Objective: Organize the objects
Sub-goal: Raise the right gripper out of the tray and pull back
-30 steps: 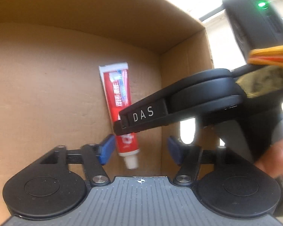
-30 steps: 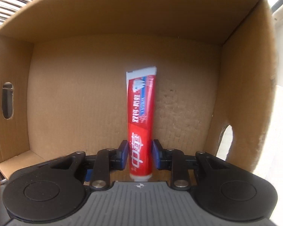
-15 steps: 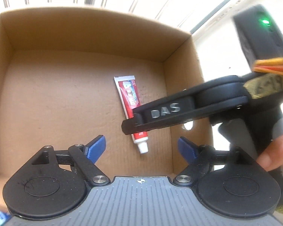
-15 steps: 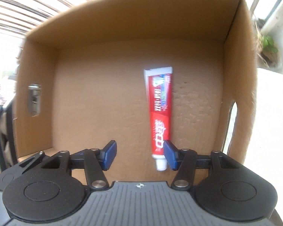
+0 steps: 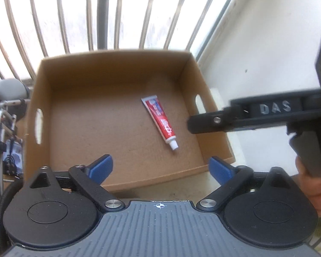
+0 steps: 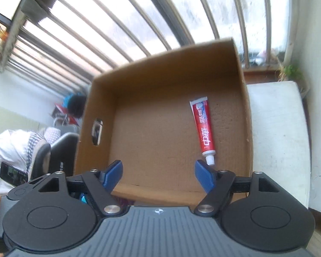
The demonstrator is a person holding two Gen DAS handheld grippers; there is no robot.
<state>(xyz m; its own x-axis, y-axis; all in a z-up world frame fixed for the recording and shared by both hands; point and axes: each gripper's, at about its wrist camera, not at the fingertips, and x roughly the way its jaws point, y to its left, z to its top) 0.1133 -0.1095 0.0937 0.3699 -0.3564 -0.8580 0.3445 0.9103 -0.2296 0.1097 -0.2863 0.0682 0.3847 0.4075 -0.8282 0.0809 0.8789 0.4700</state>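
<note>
A red and white toothpaste tube (image 5: 159,121) (image 6: 203,128) lies flat on the floor of an open cardboard box (image 5: 117,64) (image 6: 160,64), toward its right wall, cap end nearest me. My left gripper (image 5: 160,169) hovers above the box's near edge, jaws opening wide with nothing between them. My right gripper (image 6: 158,176) is also raised over the near edge, jaws opening and holding nothing; the tube's cap sits just beyond its right fingertip (image 6: 203,175). In the left wrist view the right gripper's body (image 5: 256,115) reaches in from the right, held by a hand (image 5: 316,184).
The box has hand-hole cutouts in its side walls (image 5: 38,126) (image 5: 200,102). Window bars (image 5: 100,15) rise behind it. A white wall and ledge (image 6: 276,132) flank the right side. Chairs and clutter (image 6: 32,141) stand to the left.
The right gripper let go of the toothpaste tube, which now lies in the box. Both grippers rose up and back out of the box with their jaws spreading apart.
</note>
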